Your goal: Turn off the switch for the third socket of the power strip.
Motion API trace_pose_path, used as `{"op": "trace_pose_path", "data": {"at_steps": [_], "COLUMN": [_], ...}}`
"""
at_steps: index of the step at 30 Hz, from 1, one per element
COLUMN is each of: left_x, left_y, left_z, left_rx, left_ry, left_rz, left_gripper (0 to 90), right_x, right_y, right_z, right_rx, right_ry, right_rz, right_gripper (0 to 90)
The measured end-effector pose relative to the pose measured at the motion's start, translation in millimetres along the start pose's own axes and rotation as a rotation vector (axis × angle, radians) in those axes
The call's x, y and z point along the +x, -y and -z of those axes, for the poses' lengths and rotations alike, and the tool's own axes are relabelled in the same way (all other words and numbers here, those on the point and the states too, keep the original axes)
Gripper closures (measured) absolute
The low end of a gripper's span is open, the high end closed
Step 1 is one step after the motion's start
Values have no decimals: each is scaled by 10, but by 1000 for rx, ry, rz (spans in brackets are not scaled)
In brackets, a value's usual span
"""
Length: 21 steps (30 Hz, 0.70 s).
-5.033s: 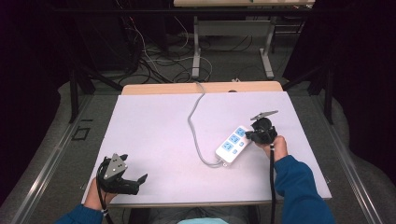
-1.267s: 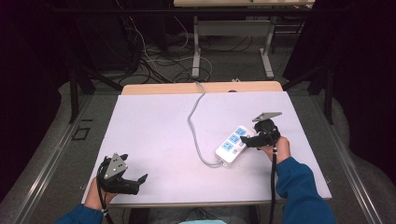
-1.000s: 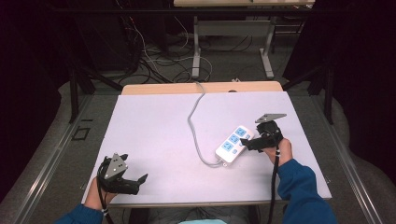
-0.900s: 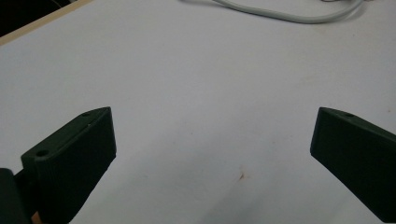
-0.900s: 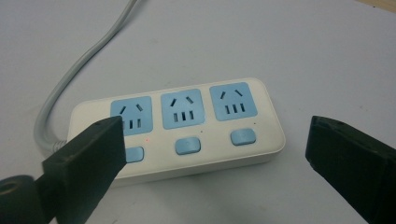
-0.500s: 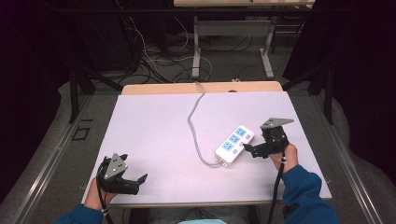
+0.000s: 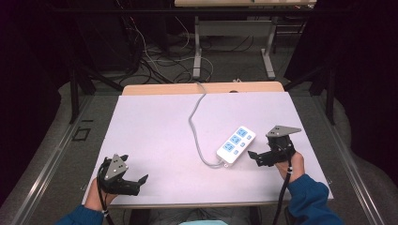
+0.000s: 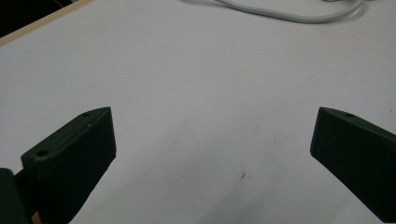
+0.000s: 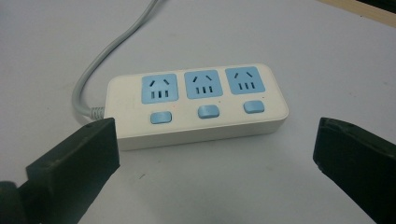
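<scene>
Power strip [image 7: 236, 145], white with three blue sockets and three blue switches, lies flat on the white table [image 7: 155, 131] just ahead of the right gripper [image 7: 257, 157], apart from both jaws. That gripper's jaws gape wide and hold nothing. Its grey cable [image 7: 196, 126] curves away beyond it toward the far table edge. Left gripper [image 7: 136, 180], well off to the side, rests with jaws spread wide over bare table, empty.
</scene>
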<state>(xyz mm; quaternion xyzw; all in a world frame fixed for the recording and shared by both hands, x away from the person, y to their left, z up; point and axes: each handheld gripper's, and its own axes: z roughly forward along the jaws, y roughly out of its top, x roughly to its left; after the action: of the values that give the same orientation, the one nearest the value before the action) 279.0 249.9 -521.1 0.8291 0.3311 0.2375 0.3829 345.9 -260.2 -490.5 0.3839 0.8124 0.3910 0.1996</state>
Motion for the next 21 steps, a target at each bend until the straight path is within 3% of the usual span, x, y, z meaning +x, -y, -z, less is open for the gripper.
{"op": "trace_pose_path", "data": {"at_steps": [21], "left_x": [1], "left_y": [2], "left_z": [1], "left_rx": [-2], "left_ry": [-3], "left_rz": [2], "left_gripper": [0], "right_x": [120], "right_y": [209], "right_z": [151], "right_rx": [3], "right_ry": [3], "right_rz": [8], "right_gripper": [0]}}
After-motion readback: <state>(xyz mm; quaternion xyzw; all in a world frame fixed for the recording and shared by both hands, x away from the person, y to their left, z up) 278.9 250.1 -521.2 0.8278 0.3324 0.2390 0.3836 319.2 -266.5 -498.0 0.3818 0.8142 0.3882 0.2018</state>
